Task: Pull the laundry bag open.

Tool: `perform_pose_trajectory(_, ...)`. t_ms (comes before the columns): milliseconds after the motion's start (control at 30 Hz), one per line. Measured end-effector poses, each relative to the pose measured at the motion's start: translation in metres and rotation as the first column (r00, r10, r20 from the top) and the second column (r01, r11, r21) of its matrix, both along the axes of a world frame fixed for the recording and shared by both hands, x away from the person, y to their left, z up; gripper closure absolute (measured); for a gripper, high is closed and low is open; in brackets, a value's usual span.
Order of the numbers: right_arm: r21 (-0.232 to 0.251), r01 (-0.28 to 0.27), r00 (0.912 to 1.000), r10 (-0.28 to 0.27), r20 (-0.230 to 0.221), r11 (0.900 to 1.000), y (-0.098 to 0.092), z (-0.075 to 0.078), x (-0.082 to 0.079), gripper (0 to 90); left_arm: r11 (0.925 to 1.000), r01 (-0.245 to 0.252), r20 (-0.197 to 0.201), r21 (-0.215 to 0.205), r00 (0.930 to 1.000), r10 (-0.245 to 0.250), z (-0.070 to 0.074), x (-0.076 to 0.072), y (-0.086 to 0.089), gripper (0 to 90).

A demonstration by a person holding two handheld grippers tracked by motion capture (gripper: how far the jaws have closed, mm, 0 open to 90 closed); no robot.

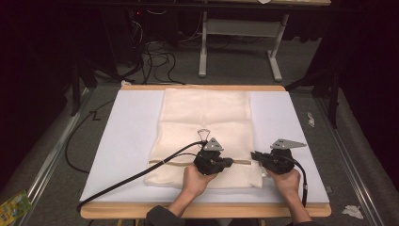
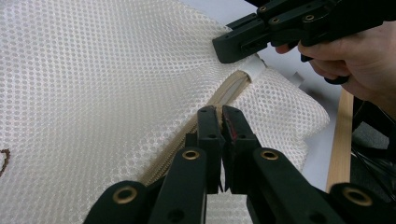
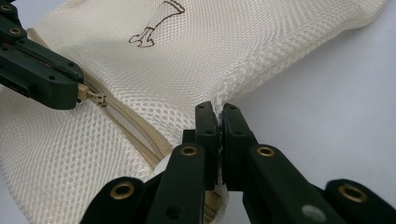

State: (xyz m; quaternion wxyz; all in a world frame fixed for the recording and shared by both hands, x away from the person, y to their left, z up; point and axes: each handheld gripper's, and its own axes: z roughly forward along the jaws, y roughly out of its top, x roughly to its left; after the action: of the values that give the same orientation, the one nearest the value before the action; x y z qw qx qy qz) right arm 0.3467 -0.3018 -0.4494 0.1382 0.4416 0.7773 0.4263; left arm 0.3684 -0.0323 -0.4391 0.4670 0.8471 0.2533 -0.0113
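The left gripper [image 2: 221,122] has its jaws closed together on the zipper pull [image 3: 95,98] of the cream mesh laundry bag [image 1: 205,122], gripping it at the zipper line [image 2: 224,95] that runs across the bag's near end. In the right gripper view the same gripper comes in over the bag from the upper left, its tip pinching the small metal slider. The right gripper [image 3: 219,122] also has its jaws pressed tight, clamped on the bag's mesh edge at the end of the zipper, where the fabric bunches into a small ridge between the pads. In the left gripper view the right gripper sits beyond the zipper's far end, with a white tab just under its tip.

The bag lies flat in the middle of a white sheet [image 1: 127,136] covering a wooden-edged table [image 1: 202,210]; its zippered end lies toward the person. A thin brown line drawing [image 3: 156,21] marks the mesh above the zipper. A black cable [image 1: 127,181] trails from the left gripper off the bag to the sheet's near left corner.

Beyond the bag's far end, grey carpet floor [image 1: 226,70], tangled cables and the white legs of another table [image 1: 203,52] stand in a dark room.
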Motion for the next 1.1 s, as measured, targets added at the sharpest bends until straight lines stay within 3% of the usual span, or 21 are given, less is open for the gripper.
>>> perform_pose_trajectory(233, -0.003, 0.003, 1.0000, -0.003, 0.004, 1.000, 0.001, 0.001, 0.000, 88.2, 0.9998, -0.019, 0.009, -0.011, 0.9998, 0.019, 0.005, 0.000, 0.012, 86.9)
perform_pose_trajectory(700, -0.002, 0.001, 1.0000, -0.001, 0.004, 1.000, 0.003, 0.001, 0.000, 88.3, 0.9994, -0.026, -0.001, -0.023, 0.9997, 0.026, 0.007, 0.000, 0.017, 86.9)
perform_pose_trajectory(800, 0.022, 0.000, 1.0000, 0.000, 0.003, 1.000, 0.002, 0.000, 0.000, 88.3, 0.9994, -0.028, -0.002, -0.021, 0.9996, 0.028, 0.008, 0.000, 0.018, 87.0)
perform_pose_trajectory(1000, 0.007, -0.002, 0.9999, 0.002, 0.012, 1.000, 0.004, 0.000, 0.000, 88.3, 0.9991, -0.041, 0.013, -0.013, 0.9991, 0.041, 0.010, -0.001, 0.023, 86.9)
perform_pose_trajectory(1100, 0.000, 0.000, 0.9999, 0.000, 0.013, 1.000, 0.002, 0.000, 0.000, 88.3, 0.9981, -0.052, 0.003, -0.033, 0.9986, 0.052, 0.010, 0.000, 0.029, 87.0)
